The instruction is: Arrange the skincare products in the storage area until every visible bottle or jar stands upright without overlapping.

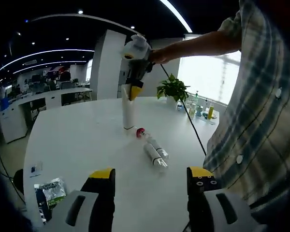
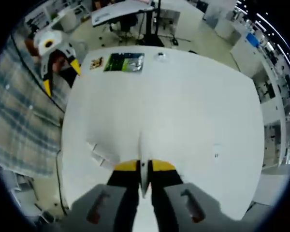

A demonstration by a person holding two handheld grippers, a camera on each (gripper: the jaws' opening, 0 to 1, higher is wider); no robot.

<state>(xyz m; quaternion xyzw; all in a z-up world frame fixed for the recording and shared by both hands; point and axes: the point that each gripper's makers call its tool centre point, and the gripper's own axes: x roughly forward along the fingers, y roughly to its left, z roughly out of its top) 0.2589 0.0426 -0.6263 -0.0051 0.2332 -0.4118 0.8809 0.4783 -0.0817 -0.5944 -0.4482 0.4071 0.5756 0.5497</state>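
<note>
My right gripper (image 1: 134,91) has its fingers pinched on the top of a tall white tube (image 1: 128,112) that stands upright on the white surface (image 1: 77,145), its base down and its long axis vertical; in the right gripper view the same tube (image 2: 144,166) runs as a thin white strip between my closed fingers (image 2: 126,166). My left gripper (image 1: 152,181) hovers low with its fingers spread wide and holding nothing. Ahead of it, at about twelve o'clock and between it and the tube, two clear bottles (image 1: 156,153) lie on their sides, touching side by side, long axes running from eleven toward five, with a small red-capped item (image 1: 140,131) near their far end, just beside the tube's base. The left hand is the nearer one to these, I judge, and nothing blocks its path. A green packet (image 1: 52,189) lies at nine o'clock by the edge; a potted plant (image 1: 172,89) and more bottles (image 1: 201,109) stand well apart at the far rim.
</note>
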